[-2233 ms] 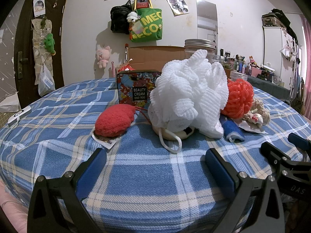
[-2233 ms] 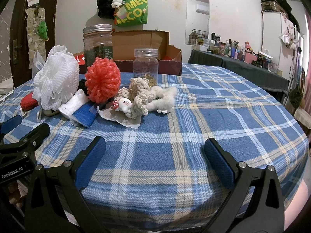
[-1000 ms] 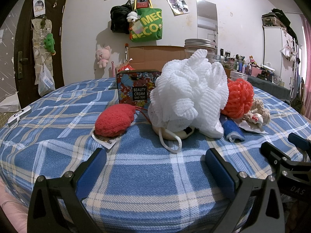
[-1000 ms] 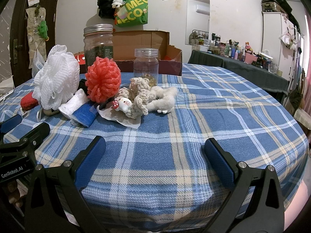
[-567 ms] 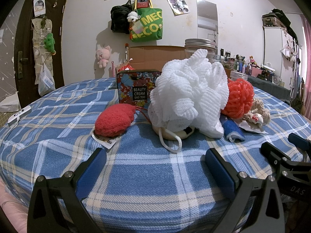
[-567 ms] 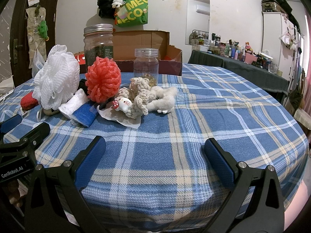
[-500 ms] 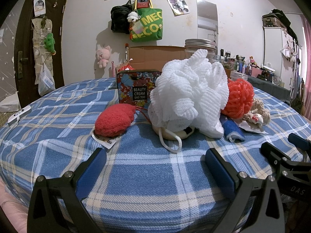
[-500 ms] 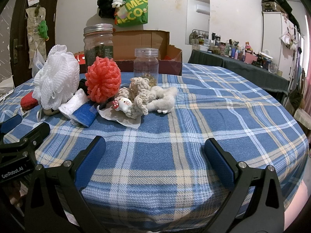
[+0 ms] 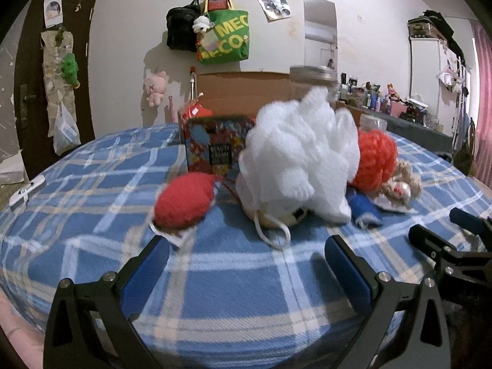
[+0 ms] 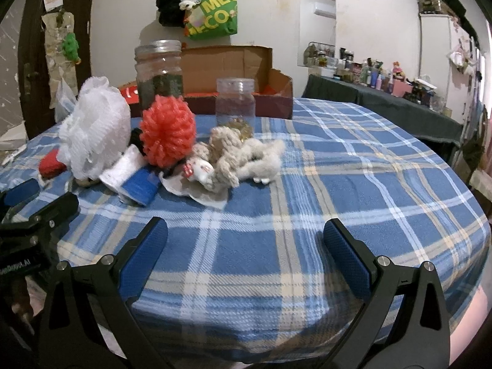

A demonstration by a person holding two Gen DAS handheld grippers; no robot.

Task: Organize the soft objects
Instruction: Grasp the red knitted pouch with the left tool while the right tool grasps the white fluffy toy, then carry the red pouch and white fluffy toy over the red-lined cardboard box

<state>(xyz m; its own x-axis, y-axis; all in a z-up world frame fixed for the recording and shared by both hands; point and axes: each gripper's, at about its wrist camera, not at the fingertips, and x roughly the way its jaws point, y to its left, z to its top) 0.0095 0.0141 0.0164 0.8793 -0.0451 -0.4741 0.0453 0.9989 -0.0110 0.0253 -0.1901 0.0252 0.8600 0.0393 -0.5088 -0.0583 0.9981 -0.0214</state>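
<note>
Soft things lie in a heap on the blue plaid tablecloth [image 9: 92,190]. A white mesh bath pouf [image 9: 299,156] [image 10: 95,133] is the biggest, with a red knitted pad [image 9: 184,201] to its left and an orange-red pouf [image 9: 373,161] [image 10: 168,130] to its right. A rolled blue and white cloth [image 10: 135,178] and beige plush toys [image 10: 236,158] lie beside them. My left gripper [image 9: 246,255] stands open at the near table edge, short of the white pouf. My right gripper [image 10: 245,236] is open too, nearer than the plush toys. Both hold nothing.
A patterned tin [image 9: 216,147], a big lidded glass jar [image 10: 159,73], a smaller jar [image 10: 235,104] and an open cardboard box [image 10: 233,70] stand behind the heap. A white remote [image 9: 27,190] lies at the far left. Bare cloth spreads to the right [image 10: 369,169].
Both views have shifted slightly and blurred: both grippers have begun to move a little toward the heap. No object has moved; both stay open.
</note>
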